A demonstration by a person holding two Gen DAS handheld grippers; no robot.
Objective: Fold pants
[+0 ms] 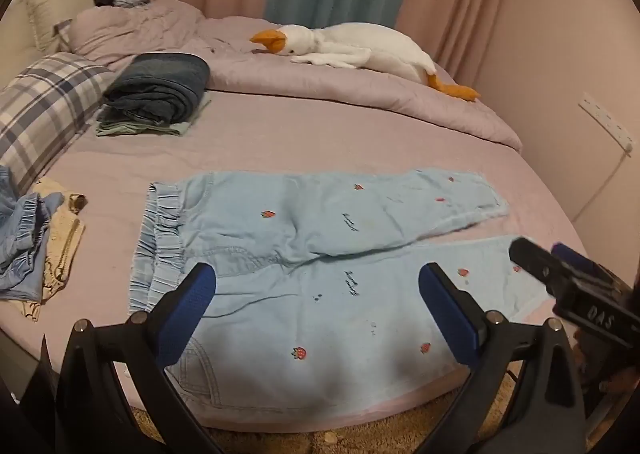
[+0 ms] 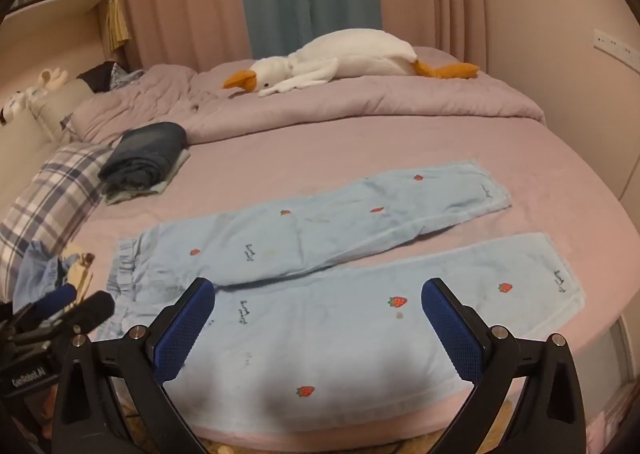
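The bed carried everything, its pinkish sheet bare around the light blue pants, which lay spread flat near the front edge with the elastic waistband to the left and both legs running to the right. The two legs were parted in a narrow V, the farther one angled away toward the back.

Behind them a lilac quilt was bunched across the bed, and a white plush goose lay on top of it. At the left sat a plaid pillow, a folded stack of dark clothes and a crumpled heap of blue and cream garments.

The left gripper hovered over the nearer leg close to the waistband, its blue fingers spread wide and released, holding nothing; whether they touched the cloth could not be told. The right gripper stood the same way, fingers wide apart and empty, above the middle of the nearer leg. In both wrist views the pants filled the gap between the fingers and reached well beyond them on each side.
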